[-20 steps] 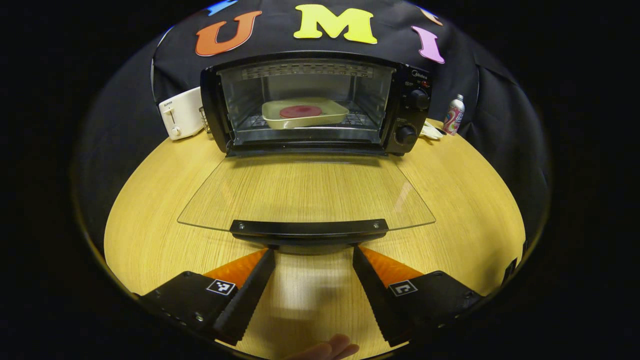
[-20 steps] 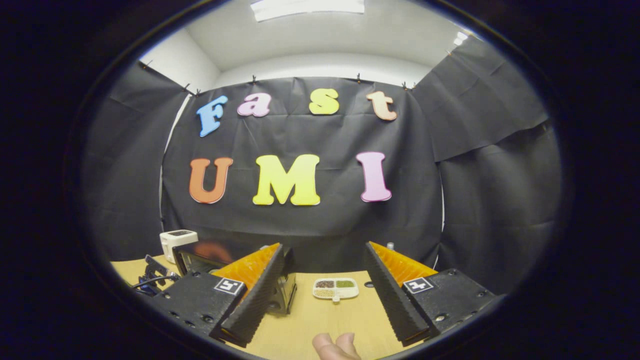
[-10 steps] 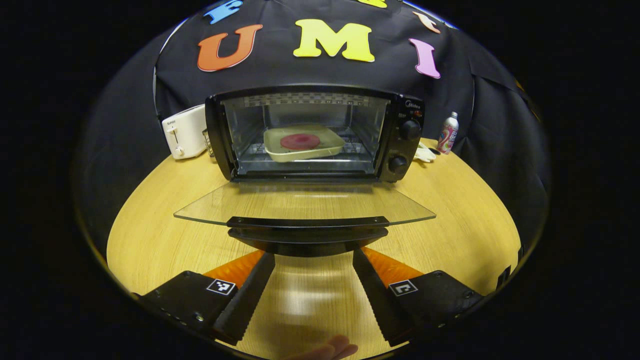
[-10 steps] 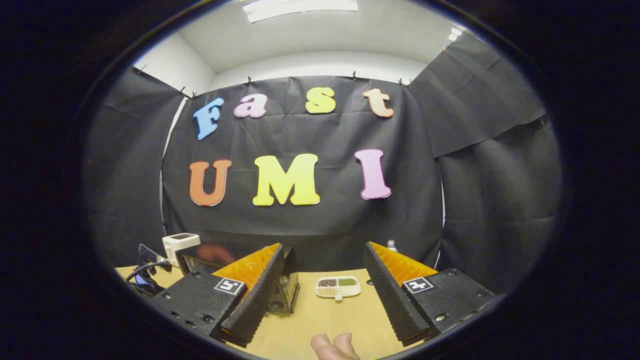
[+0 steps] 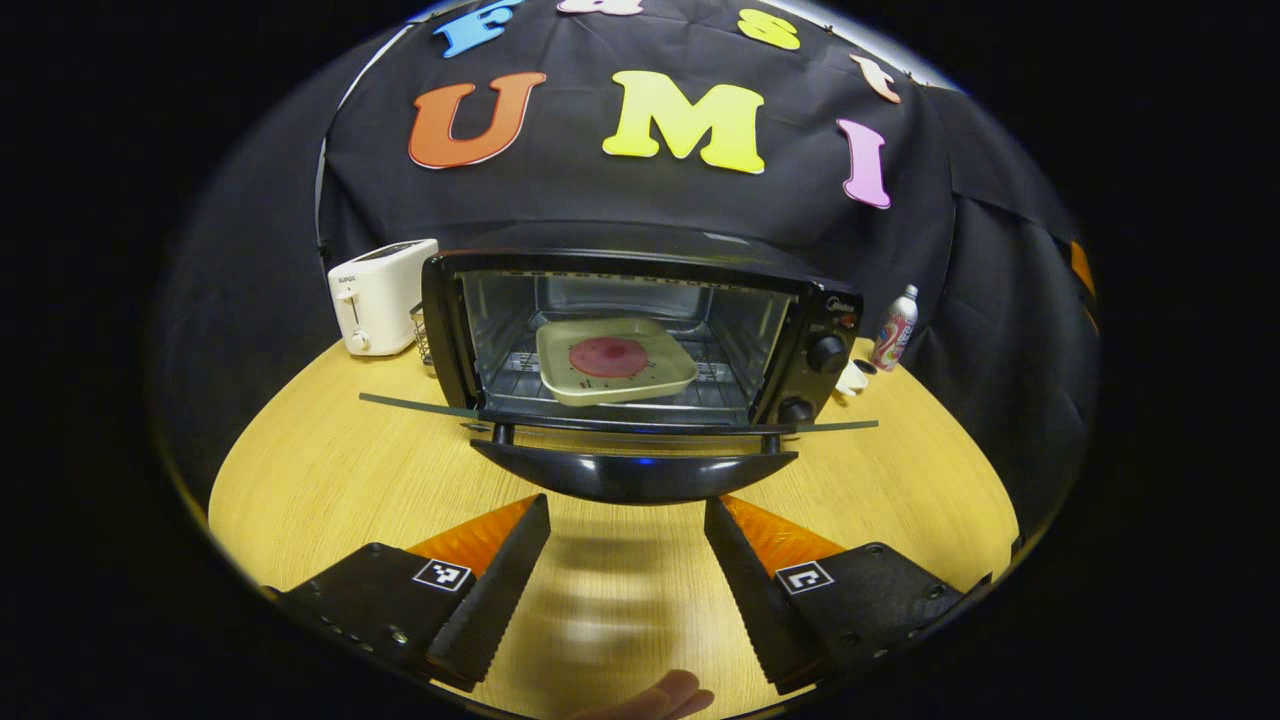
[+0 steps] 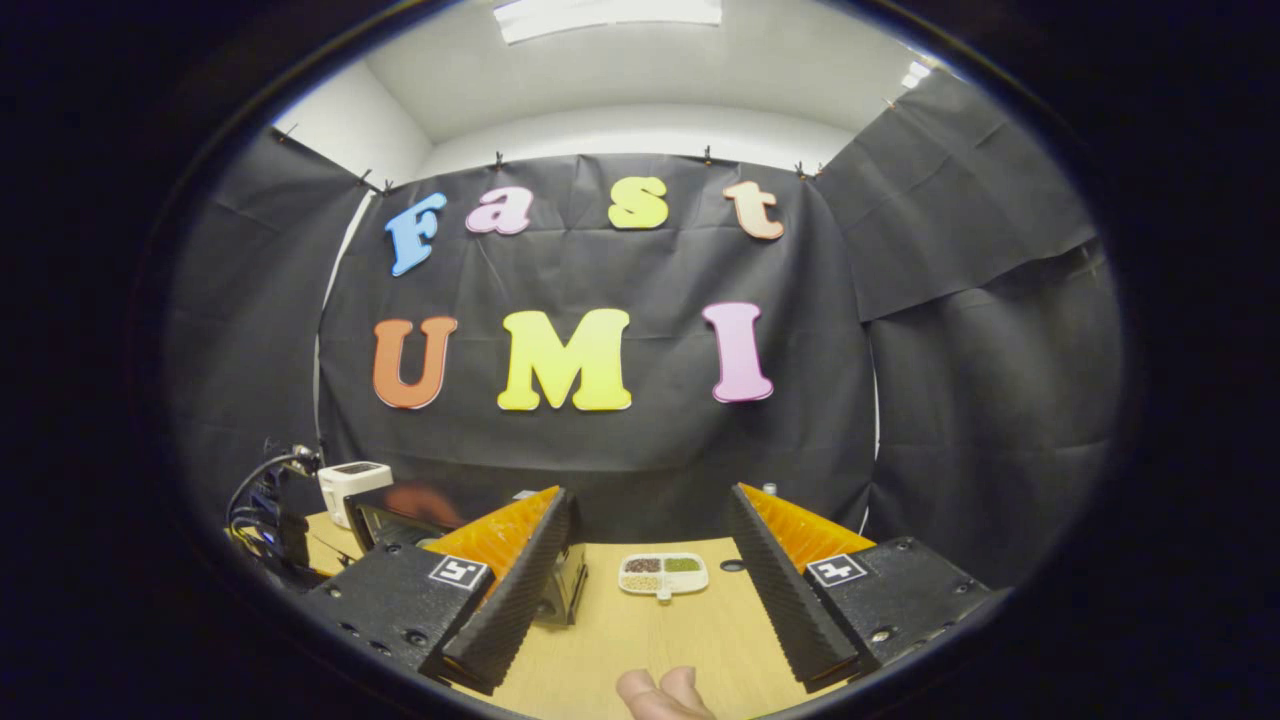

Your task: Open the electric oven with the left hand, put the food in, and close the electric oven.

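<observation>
Gaping wide, left gripper [image 5: 627,545] sits beneath oven door handle [image 5: 633,474].

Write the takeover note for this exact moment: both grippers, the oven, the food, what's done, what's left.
Left gripper: open, empty, just below the door handle.
Right gripper: open, empty, held back over the table.
Oven: glass door hangs about level, not shut.
Food: red patty on the cream tray, already on the oven rack.
Done: door opened, food in.
Left: lift the handle to close the door.
</observation>
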{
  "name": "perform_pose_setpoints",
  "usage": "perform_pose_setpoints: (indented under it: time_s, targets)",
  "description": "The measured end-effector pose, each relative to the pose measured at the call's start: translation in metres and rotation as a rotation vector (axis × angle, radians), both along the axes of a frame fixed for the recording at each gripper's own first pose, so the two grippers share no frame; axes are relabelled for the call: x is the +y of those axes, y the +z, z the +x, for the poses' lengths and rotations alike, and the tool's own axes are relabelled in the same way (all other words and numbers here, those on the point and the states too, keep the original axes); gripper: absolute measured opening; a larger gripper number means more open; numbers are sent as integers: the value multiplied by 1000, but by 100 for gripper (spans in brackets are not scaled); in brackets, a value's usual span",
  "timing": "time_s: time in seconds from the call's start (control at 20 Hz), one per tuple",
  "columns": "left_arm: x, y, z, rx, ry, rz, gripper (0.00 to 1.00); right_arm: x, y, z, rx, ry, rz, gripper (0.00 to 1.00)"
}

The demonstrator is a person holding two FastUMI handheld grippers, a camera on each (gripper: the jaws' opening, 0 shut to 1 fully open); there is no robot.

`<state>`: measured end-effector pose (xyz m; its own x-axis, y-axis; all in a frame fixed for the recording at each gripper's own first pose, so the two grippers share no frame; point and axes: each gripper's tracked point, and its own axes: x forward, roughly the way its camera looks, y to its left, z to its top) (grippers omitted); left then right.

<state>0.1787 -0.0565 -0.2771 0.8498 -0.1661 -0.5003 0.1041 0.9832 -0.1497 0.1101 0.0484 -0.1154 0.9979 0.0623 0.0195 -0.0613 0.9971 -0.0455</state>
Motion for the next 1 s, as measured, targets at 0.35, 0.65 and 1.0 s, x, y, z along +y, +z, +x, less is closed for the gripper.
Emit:
perform_pose_setpoints:
  time_s: [0.35,0.65,1.0]
  targets:
    - [-2,14,20,-43,-13,22,94,-7,-7,0,11,-11,8,100]
    - [-1,37,47,-124,-16,92,94,-18,-11,-6,28,-35,14,100]
    - [0,65,64,-233,12,63,96,-22,-5,-30,45,-29,66,96]
